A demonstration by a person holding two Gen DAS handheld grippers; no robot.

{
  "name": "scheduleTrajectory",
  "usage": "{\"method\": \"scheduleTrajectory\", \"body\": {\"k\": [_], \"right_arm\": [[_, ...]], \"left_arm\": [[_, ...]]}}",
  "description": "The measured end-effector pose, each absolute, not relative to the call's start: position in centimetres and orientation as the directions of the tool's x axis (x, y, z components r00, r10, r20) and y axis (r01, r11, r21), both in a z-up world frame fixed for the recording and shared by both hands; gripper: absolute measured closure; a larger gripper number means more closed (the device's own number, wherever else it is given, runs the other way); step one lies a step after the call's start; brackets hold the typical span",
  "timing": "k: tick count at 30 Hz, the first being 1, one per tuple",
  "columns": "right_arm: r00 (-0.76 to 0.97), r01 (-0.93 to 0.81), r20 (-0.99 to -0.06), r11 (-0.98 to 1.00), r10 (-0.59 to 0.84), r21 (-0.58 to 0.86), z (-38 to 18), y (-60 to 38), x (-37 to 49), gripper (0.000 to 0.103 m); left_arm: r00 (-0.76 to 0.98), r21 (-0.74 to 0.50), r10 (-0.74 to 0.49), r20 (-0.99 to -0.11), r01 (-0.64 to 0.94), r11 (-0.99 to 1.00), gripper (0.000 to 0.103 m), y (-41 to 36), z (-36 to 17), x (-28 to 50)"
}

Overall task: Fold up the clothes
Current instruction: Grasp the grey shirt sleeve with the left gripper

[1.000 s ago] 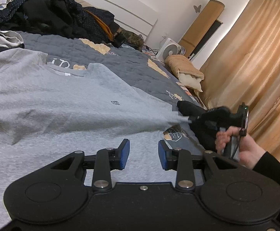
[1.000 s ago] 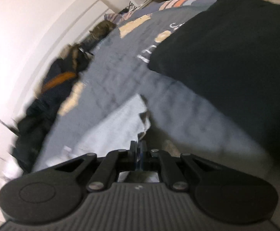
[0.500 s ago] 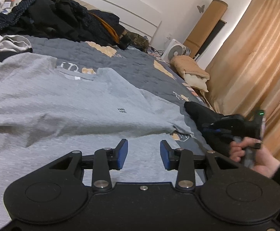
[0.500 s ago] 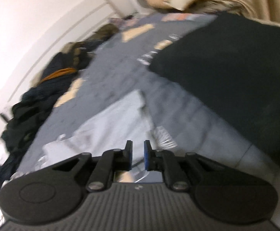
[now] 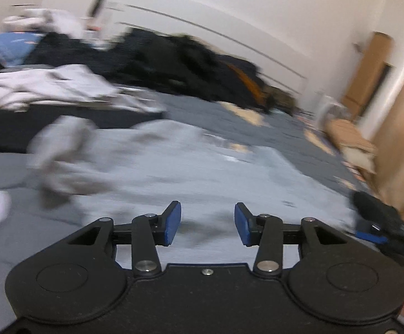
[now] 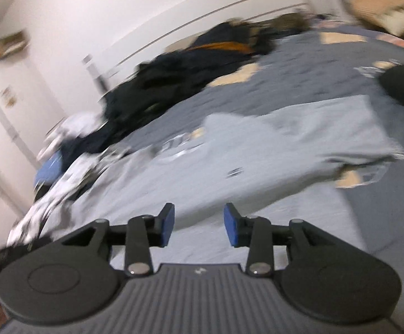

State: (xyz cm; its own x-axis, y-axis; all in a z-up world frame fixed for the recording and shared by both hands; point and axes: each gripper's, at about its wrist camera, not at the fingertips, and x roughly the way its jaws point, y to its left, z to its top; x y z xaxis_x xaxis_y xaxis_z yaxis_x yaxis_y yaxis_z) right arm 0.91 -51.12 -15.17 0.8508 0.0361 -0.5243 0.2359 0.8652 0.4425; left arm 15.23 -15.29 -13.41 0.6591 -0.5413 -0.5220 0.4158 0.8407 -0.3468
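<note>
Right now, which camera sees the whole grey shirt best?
The right wrist view. There the grey shirt lies spread across the frame, from its collar to the sleeve at the right, though blurred. The left wrist view shows the shirt too, but its right part runs behind the other gripper.

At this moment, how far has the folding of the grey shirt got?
Early stage. Done: the grey shirt lies spread on the bed's dark quilt, no fold visible through the blur. In hand: nothing; the left hand-held gripper and right hand-held gripper have just been opening, jaws empty. Left: every fold, plus the dark clothes pile behind.
</note>
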Motion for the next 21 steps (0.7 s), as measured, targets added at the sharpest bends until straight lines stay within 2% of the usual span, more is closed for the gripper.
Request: {"method": "scheduleTrajectory", "body": {"k": [5,13,21], "right_arm": [[0.861,0.099,-0.49,0.898,0.139,0.429,-14.4,-47.4,2.2,0.065],[0.869,-0.026,-0.431,0.893,0.242,0.449,-13.1,-43.8,3.1,0.065],[0.85,-0.065,-0.445,0.894,0.282,0.443,-13.7,-42.4,3.4,0.065]], "left_arm": [[0.748,-0.274,-0.398,-0.531,0.293,0.916,0.06,-11.5,-13.4,16.9],[0.781,-0.234,-0.27,-0.563,0.163,0.959,0.059,-7.8,-14.9,20.7],[0.759,-0.305,-0.305,-0.576,0.148,0.941,0.059,-6.6,-16.5,25.3]]}}
